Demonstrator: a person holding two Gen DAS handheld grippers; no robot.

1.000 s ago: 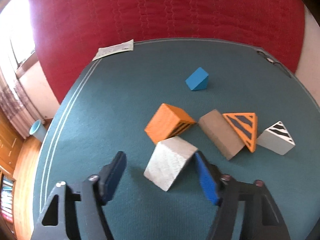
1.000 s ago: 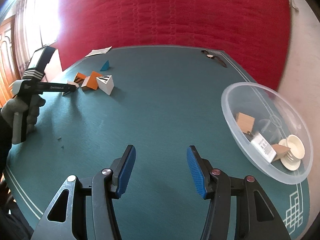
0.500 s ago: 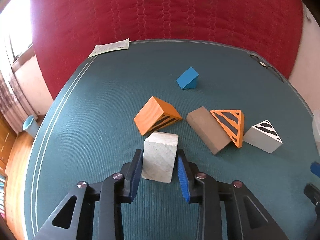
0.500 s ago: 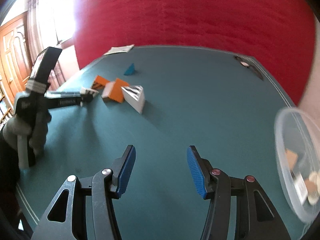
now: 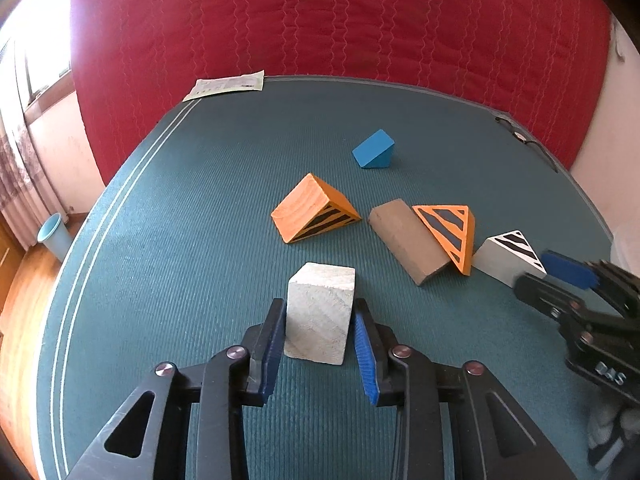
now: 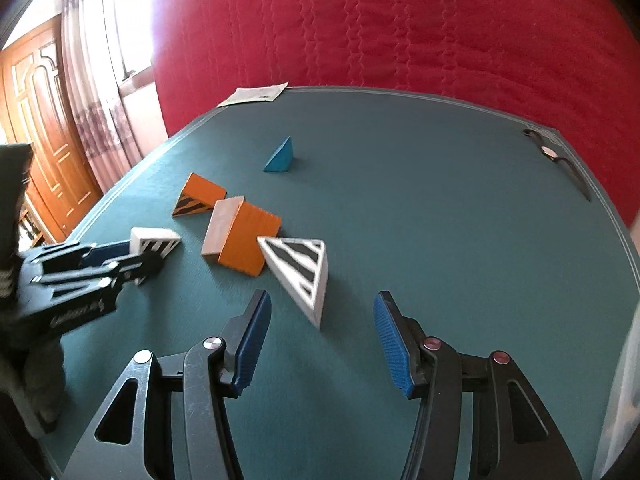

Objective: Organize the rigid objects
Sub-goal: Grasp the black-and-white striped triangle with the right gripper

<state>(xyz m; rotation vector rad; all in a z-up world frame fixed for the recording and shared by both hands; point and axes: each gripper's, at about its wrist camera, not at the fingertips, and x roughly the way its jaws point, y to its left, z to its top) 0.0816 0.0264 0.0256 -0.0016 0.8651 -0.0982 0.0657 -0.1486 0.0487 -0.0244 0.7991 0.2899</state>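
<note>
My left gripper (image 5: 318, 344) is shut on a white wooden wedge block (image 5: 320, 314) and holds it over the green table (image 5: 200, 208). The same wedge shows in the right wrist view (image 6: 154, 242), with black stripes on its end face, held by the left gripper (image 6: 120, 258). My right gripper (image 6: 320, 340) is open and empty, just in front of a white black-striped wedge (image 6: 298, 270). Its blue fingertip enters the left wrist view (image 5: 568, 274) beside that wedge (image 5: 508, 258). Two orange striped wedges (image 5: 314, 214) (image 5: 450, 232), a grey wedge (image 5: 406, 240) and a blue wedge (image 5: 374, 154) lie beyond.
A paper sheet (image 5: 226, 84) lies at the table's far left edge. A dark tool with a round part (image 6: 556, 160) lies at the far right edge. A clear bowl's rim (image 6: 618, 392) shows at the right edge. A red quilted wall (image 5: 320, 20) stands behind the table.
My left gripper closed on the white wedge and drew it back from the orange one. My right gripper moved left across the table, away from the bowl, up to the white striped wedge.
</note>
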